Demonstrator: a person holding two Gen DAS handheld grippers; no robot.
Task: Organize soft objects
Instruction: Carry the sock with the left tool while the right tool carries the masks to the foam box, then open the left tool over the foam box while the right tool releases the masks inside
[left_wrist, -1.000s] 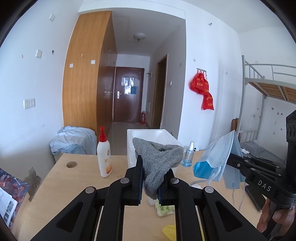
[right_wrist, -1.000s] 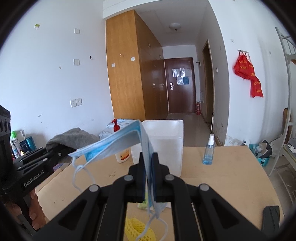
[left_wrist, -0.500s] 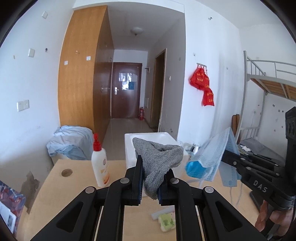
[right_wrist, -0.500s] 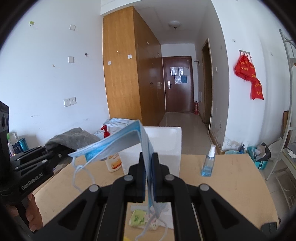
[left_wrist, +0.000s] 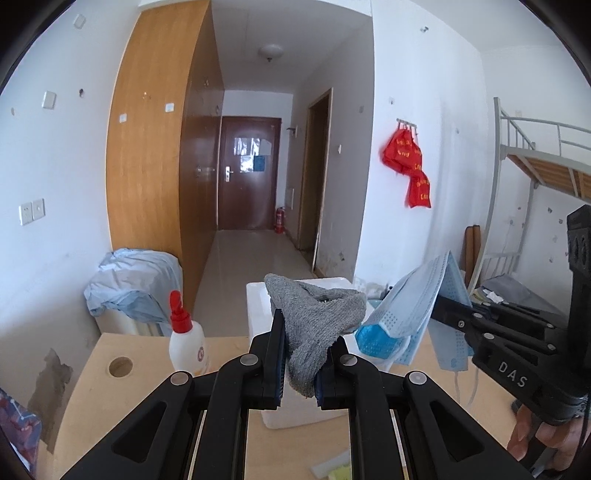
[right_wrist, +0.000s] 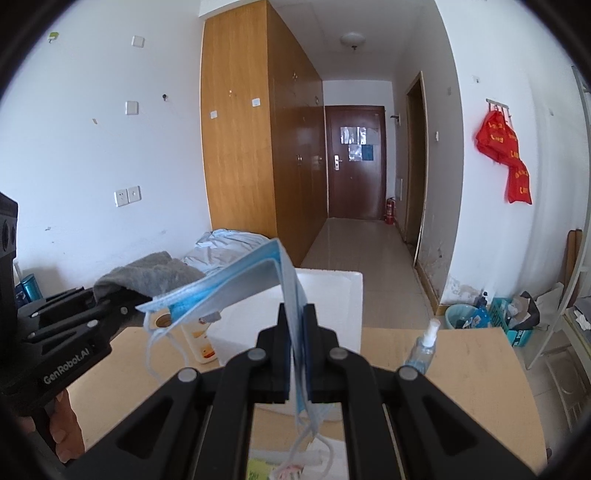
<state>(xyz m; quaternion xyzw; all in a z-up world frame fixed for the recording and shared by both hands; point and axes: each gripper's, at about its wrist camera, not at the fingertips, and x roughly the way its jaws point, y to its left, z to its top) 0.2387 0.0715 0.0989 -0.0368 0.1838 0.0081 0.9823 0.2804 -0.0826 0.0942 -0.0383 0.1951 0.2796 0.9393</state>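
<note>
My left gripper (left_wrist: 301, 354) is shut on a grey knitted cloth (left_wrist: 314, 321), which bulges above the fingers and hangs between them. My right gripper (right_wrist: 297, 332) is shut on a light blue face mask (right_wrist: 229, 291); its folds stick out to the left and its ear loops dangle below. Both are held above the wooden table (left_wrist: 92, 369), just in front of an open white foam box (left_wrist: 258, 306). In the left wrist view the right gripper (left_wrist: 439, 306) comes in from the right with the mask (left_wrist: 406, 314). In the right wrist view the left gripper (right_wrist: 122, 299) and cloth (right_wrist: 147, 269) sit at the left.
A white lotion bottle with a red pump (left_wrist: 186, 343) stands left of the box, and a clear spray bottle (right_wrist: 423, 347) to its right. The table has a round hole (left_wrist: 120, 366) at the left. Beyond its far edge lie a pale blue bundle (left_wrist: 133, 284) and floor bins (right_wrist: 461, 317).
Both grippers have moved forward over the table toward the white box, each still holding its item. The box and bottles look nearer, and small items on the table have slid under the grippers.
</note>
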